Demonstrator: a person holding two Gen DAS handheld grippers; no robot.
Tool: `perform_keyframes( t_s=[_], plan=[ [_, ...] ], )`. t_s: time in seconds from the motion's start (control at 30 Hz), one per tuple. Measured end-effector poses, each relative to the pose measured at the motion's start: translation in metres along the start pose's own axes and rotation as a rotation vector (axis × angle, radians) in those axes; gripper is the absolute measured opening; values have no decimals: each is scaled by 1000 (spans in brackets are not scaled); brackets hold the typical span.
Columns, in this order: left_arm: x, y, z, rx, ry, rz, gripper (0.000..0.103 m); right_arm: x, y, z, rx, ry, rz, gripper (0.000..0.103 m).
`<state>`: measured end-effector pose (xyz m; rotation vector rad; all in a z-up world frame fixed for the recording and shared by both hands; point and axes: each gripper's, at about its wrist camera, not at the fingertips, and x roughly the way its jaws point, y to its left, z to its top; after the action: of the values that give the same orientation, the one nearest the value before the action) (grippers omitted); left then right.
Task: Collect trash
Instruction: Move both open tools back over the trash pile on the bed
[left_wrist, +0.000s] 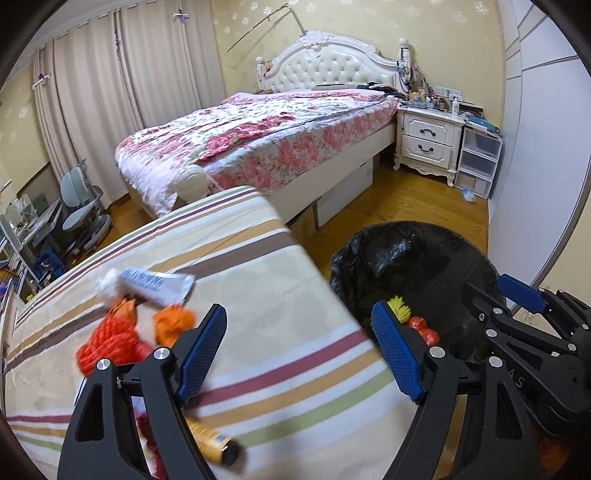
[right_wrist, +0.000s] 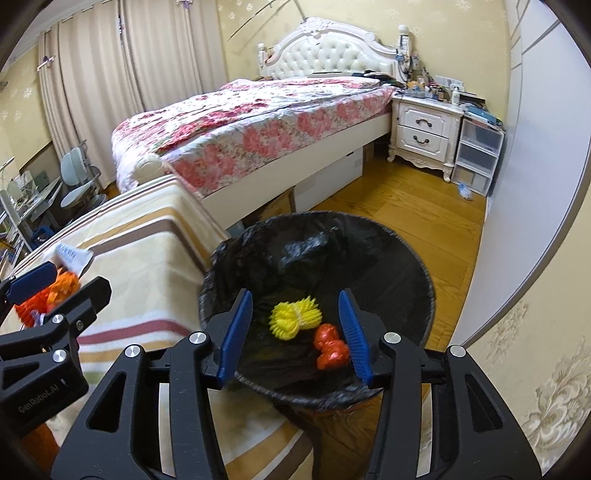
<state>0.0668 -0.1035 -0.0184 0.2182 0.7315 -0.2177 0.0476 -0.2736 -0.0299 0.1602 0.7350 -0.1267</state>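
A bin lined with a black bag (right_wrist: 388, 258) stands on the floor beside a surface under a striped cloth (left_wrist: 280, 373). In the bin lie a yellow foam net (right_wrist: 295, 319) and a red crumpled wrapper (right_wrist: 330, 349). My right gripper (right_wrist: 295, 295) hangs open above them with nothing between its pads. My left gripper (left_wrist: 299, 310) is open over the cloth's edge and holds nothing. On the cloth to its left lie a white and blue wrapper (left_wrist: 155, 284), an orange foam net (left_wrist: 110, 339), an orange scrap (left_wrist: 173, 323) and a yellow tube with a black cap (left_wrist: 214, 439).
A bed with a floral quilt (left_wrist: 277, 140) fills the middle distance, with boxes under it. A white nightstand (left_wrist: 428, 140) and clear plastic drawers (left_wrist: 476, 158) stand at the back right. A pale wall (left_wrist: 535, 184) runs along the right. A desk chair (left_wrist: 81, 210) is at the far left.
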Motion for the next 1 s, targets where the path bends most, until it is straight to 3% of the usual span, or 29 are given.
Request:
perform_keyframes(
  t_s=[0.6, 0.97, 1.0],
  plan=[
    [-46, 93, -78, -137, 46, 115, 78, -39, 87, -46, -138, 15, 126, 48],
    [-34, 106, -93, -185, 92, 48, 78, -34, 114, -53, -191, 37, 146, 48],
    [-33, 104, -93, -176, 88, 49, 73, -34, 116, -54, -192, 38, 147, 48]
  ],
)
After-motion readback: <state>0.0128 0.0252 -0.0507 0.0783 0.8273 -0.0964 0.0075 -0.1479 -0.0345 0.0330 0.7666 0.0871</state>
